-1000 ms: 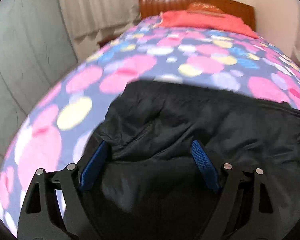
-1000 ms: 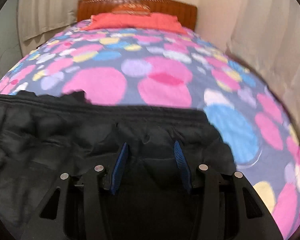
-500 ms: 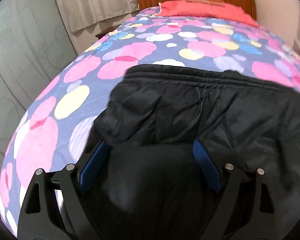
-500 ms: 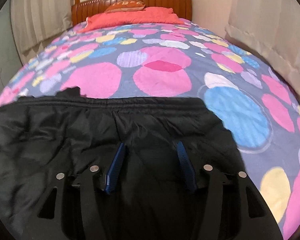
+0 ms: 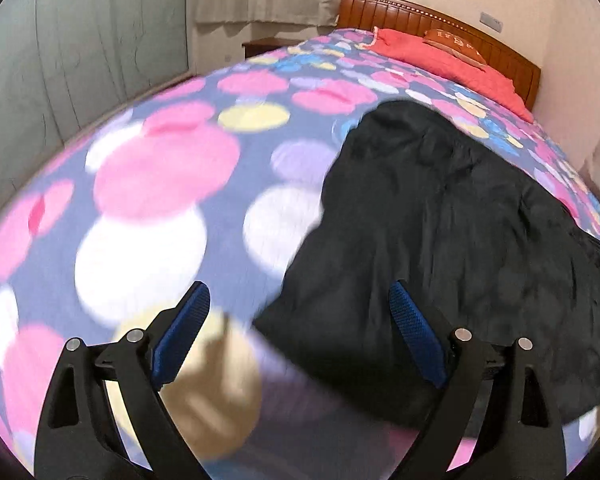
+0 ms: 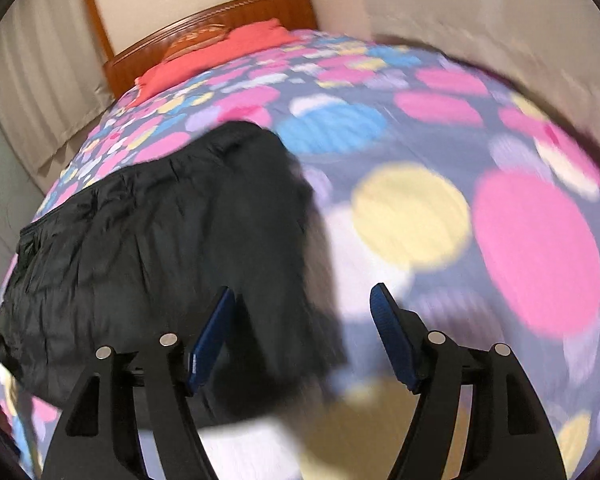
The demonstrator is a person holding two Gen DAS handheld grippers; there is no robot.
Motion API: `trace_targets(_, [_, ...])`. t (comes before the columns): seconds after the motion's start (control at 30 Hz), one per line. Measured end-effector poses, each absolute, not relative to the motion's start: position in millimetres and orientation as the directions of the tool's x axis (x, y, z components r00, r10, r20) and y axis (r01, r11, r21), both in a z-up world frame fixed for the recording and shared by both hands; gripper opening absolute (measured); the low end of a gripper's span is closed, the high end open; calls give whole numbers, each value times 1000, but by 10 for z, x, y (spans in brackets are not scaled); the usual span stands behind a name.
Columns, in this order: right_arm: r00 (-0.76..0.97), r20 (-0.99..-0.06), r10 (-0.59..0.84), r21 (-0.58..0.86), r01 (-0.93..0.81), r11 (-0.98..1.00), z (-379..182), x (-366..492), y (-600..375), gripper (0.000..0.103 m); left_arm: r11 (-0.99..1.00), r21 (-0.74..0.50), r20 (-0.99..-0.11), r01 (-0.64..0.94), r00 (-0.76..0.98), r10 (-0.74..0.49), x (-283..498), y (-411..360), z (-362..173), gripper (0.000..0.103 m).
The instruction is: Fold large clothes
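Covering a bed, a polka-dot bedspread blurs heavily near both cameras, while a black garment lies crumpled across it, its folds hard to read. The left gripper and right gripper hang with jaws apart, just widened, clamping nothing; the headboard cushion's writing is illegible.

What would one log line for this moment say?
left claw: open, empty | right claw: just opening, nothing gripped | black garment: lying on dotted bedspread
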State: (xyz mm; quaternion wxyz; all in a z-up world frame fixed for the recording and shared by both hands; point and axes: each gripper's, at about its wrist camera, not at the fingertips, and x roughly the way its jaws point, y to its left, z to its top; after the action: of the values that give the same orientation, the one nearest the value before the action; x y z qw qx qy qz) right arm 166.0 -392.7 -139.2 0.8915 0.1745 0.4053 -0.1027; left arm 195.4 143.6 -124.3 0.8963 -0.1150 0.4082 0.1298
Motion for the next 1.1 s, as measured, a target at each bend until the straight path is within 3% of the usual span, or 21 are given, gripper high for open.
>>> trace_targets(0.27, [645,-750,148,443,324,836,-1677,1457,-3828,69,874,-393,-754,-288,645,-127,1696,1454,-1505,92])
trace_targets(0.47, [673,-727,133,477,356,804,-1760,1728,-3664,72,809,-499,-702,-312,692,-167,1896,1534,-1580,96])
trace_targets(0.53, [677,-728,111,473,378,796,-1770,1782,-3642,68,802,-495,-706,-334,693,-148,1962,1528,-1589,85])
trace_targets(0.57, [678,-728,100,472,389,791,-1775,1794,-3637,58,807,-486,-714,-335,685,-145,2003,1517,-1600,62])
trace_targets(0.7, [696,-709,112,490,373,788,-1767,1775,-3615,39,820,-480,-703,-312,696,-146,2018,1455,-1571,41])
trace_targets(0.9, [718,-684,127,510,347,787,-1710,1664,-3634,26,855,-437,-697,-279,706,-126,1896,1376,-1465,26])
trace_targets(1.1, [713,-685,148,518,334,788,-1665,1469,-3652,25,851,-446,-700,-277,701,-139,1640,1425,-1400,25])
